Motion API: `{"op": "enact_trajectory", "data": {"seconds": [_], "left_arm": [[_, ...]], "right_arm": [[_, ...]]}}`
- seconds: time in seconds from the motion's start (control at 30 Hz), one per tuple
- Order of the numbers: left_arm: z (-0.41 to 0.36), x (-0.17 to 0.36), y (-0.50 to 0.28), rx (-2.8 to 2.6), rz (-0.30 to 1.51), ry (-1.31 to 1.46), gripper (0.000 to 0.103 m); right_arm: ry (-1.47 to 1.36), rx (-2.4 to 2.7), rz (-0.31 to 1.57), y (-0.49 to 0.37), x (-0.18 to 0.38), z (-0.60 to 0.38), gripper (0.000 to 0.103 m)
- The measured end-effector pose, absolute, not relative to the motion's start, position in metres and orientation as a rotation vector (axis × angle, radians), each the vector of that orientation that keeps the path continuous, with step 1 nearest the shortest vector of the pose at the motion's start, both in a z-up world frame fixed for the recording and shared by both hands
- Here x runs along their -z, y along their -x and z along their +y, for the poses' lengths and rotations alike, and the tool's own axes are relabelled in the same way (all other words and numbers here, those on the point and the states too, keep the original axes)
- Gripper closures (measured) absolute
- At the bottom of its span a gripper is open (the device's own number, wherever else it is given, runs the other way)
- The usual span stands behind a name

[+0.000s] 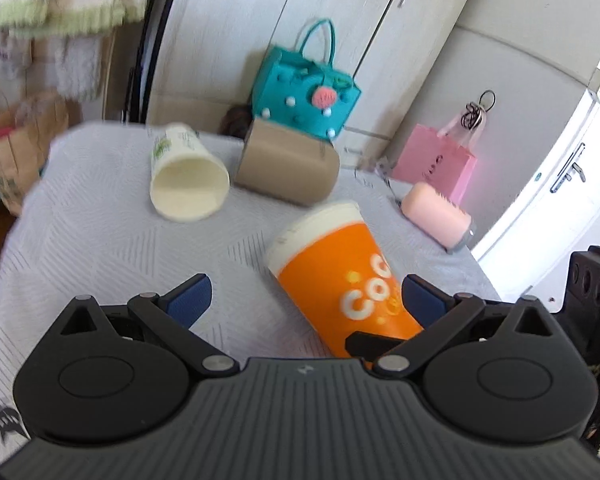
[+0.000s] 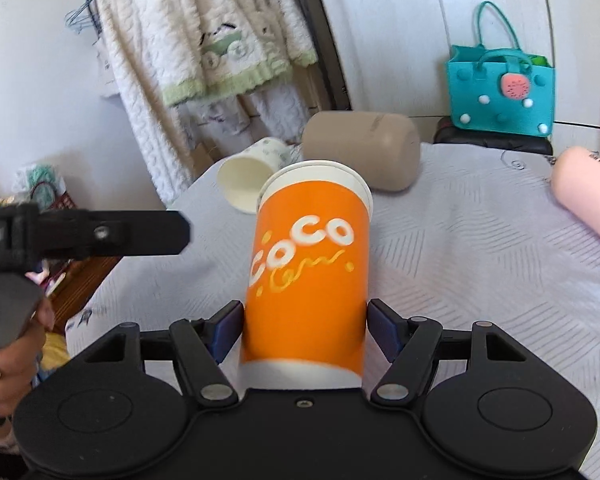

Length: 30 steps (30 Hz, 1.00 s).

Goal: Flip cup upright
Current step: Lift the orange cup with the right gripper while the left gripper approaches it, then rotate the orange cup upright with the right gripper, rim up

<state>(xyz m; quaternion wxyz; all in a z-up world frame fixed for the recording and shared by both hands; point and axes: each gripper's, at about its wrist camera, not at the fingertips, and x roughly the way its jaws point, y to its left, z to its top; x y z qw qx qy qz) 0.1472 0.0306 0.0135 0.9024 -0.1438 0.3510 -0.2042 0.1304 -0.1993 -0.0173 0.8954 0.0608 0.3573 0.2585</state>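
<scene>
right gripper (image 2: 305,332) pinches the orange cup (image 2: 308,276) low on its body, jaws pressed to both sides, cup tilted, rim pointing away, over the grey patterned surface (image 2: 480,248). left gripper (image 1: 306,300), jaws spread wide, holds nothing, w/ the cup just ahead btwn them. beyond: cream cup (image 1: 186,178) and tan mug (image 1: 288,168) on their sides, pink case (image 1: 436,214) at right. far back: teal bag (image 1: 304,94), pink bag (image 1: 440,160), white cupboards (image 1: 340,8).
</scene>
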Motion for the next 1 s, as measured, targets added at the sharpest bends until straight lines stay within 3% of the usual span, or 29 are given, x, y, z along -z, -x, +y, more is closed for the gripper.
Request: {"op": "enact_trajectory", "data": {"seconds": [0.1,0.4,0.5,0.7,0.9,0.97,1.0], "left_arm": [[0.028,-0.005,-0.151,0.444,0.761,0.326,0.000],[0.036,0.023,-0.173,0.520,0.856,0.532,0.004],[0.034,0.025,-0.177,0.521,0.850,0.547,0.008],[0.040,0.027,-0.185,0.509,0.834,0.544,0.025],[0.047,0.040,-0.190,0.558,0.851,0.638,0.030],[0.044,0.044,-0.191,0.572,0.852,0.643,0.030],[0.043,0.045,-0.191,0.573,0.847,0.644,0.029]], "right_arm": [[-0.128,-0.597,0.754,-0.127,0.020,-0.203,0.014],[-0.153,-0.795,0.864,-0.143,0.005,-0.215,0.012],[-0.131,-0.813,0.912,-0.152,-0.001,-0.211,0.012],[-0.081,-0.829,0.975,-0.168,-0.002,-0.203,0.012],[-0.021,-0.857,0.993,-0.188,-0.002,-0.197,0.012],[-0.023,-0.873,1.011,-0.193,0.000,-0.196,0.016],[-0.020,-0.863,1.012,-0.194,0.002,-0.196,0.023]]}}
